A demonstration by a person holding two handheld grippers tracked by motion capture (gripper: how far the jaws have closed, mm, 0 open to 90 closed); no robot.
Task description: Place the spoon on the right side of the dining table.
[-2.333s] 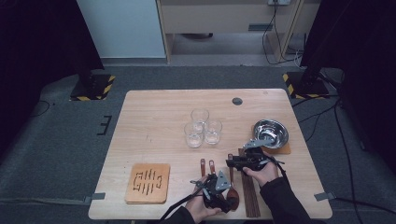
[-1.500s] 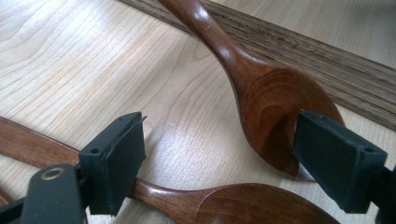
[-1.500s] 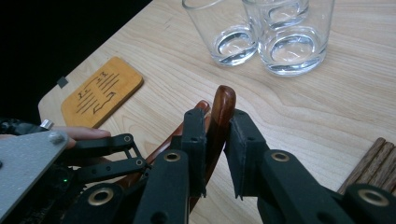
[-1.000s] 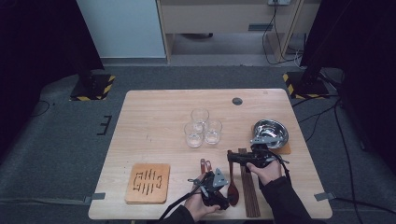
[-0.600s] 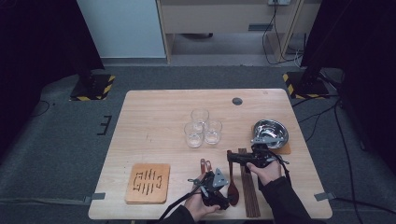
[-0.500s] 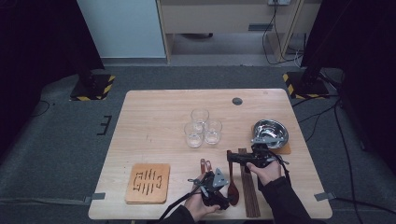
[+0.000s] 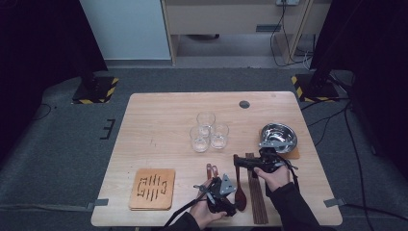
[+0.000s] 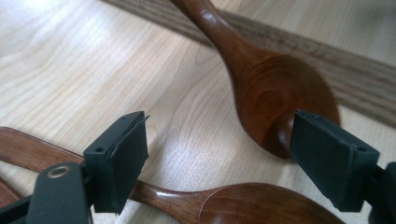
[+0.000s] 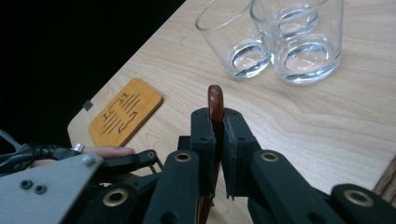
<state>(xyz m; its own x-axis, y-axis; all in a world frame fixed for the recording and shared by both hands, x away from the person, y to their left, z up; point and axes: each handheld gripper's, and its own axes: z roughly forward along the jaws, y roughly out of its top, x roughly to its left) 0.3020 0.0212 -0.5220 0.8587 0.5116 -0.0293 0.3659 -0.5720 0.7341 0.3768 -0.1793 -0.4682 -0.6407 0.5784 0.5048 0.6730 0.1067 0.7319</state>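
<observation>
- My right claw (image 9: 216,140) is pinching a stiff, light wooden spoon (image 9: 215,105) by its handle tip.
- My left claw (image 8: 219,154) is closing, still empty, beside that spoon's slick bowl (image 8: 275,93).

Dark glossy wooden spoon (image 8: 275,93), smooth; pale matt wood-grain table (image 7: 159,130); clear smooth glass tumblers (image 9: 280,37); shiny steel bowl (image 7: 279,135) at 3 o'clock.
</observation>
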